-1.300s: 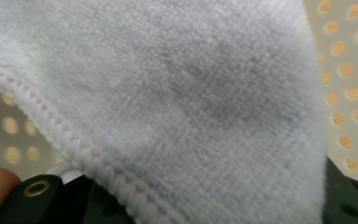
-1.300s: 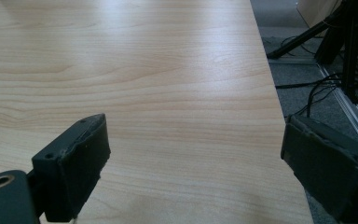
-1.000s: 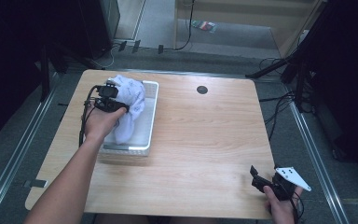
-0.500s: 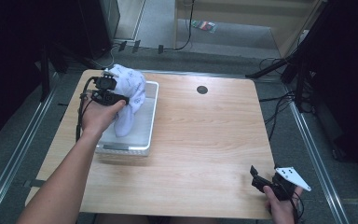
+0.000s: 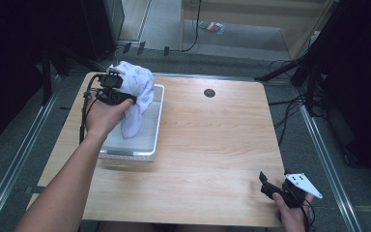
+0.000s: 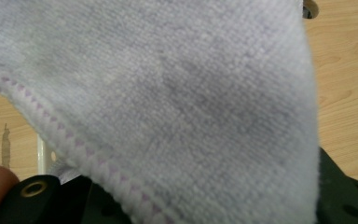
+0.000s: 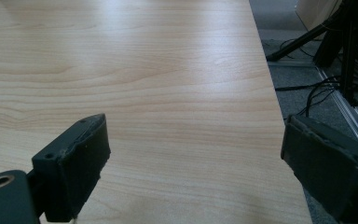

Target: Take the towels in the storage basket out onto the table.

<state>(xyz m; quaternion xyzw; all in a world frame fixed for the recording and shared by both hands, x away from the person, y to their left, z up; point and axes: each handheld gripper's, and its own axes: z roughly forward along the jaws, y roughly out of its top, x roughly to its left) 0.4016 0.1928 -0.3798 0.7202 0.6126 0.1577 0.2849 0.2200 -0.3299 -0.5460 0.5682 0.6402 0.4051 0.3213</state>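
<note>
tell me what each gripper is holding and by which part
The left gripper is shut on the white towel, pinching it near its hemmed edge above the tray. The right gripper is open, holding nothing.

The wooden bench [image 5: 207,140] has a round black hole [image 5: 209,93] near its far edge. Metal rails [image 5: 321,145] run along both its sides on the grey floor [image 5: 251,53]. Black cables [image 5: 290,104] and dark stands [image 5: 314,67] lie beyond its right side.
</note>
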